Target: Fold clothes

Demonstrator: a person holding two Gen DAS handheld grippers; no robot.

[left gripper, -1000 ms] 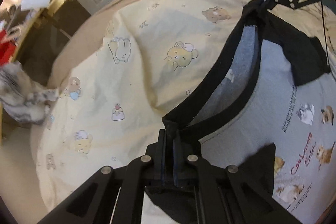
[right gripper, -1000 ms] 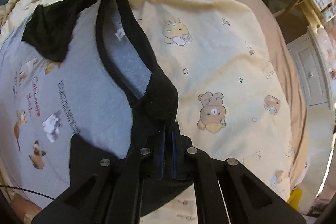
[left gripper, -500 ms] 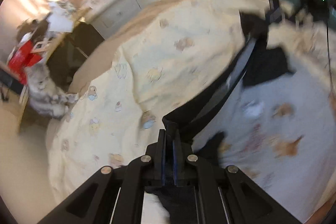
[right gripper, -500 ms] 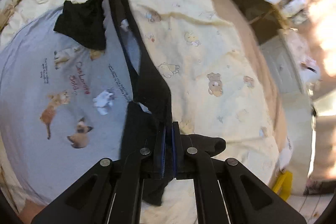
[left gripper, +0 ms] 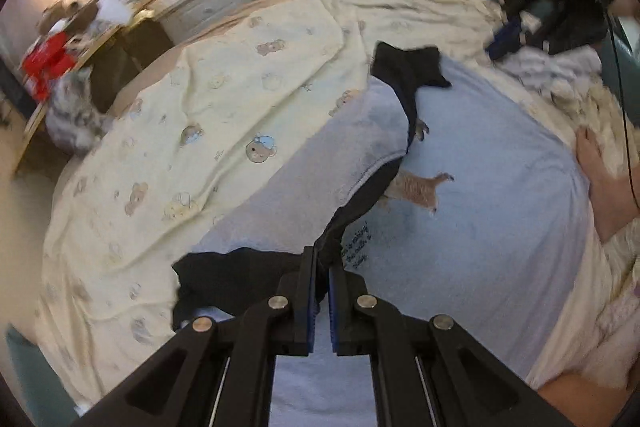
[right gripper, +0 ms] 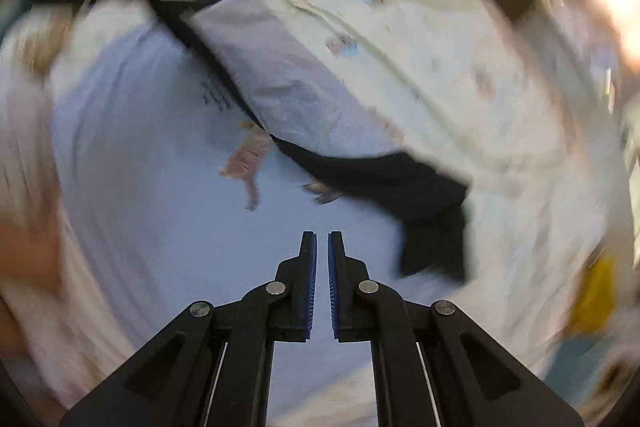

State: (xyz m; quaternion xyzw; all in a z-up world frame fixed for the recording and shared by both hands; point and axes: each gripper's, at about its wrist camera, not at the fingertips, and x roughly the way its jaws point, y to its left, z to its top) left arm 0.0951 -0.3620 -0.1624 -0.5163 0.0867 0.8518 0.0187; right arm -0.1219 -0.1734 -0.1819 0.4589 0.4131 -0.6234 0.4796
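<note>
Left gripper [left gripper: 323, 259] is pinched shut on the black collar band of the grey shirt [left gripper: 480, 187], which lies spread on the bed cover [left gripper: 224, 99]. From that grip the turned-over top edge runs ahead and slightly right toward a black sleeve [left gripper: 408, 65]. Right gripper [right gripper: 322, 243] hangs above the shirt, its jaws a narrow slit apart and holding nothing, so the left is the nearer.

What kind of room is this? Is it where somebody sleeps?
Most likely a bedroom. A pale yellow quilt printed with cartoon bears covers what looks like a bed, a white chest of drawers stands beyond it, and a grey T-shirt with black trim and cat pictures lies spread on top for folding.
</note>
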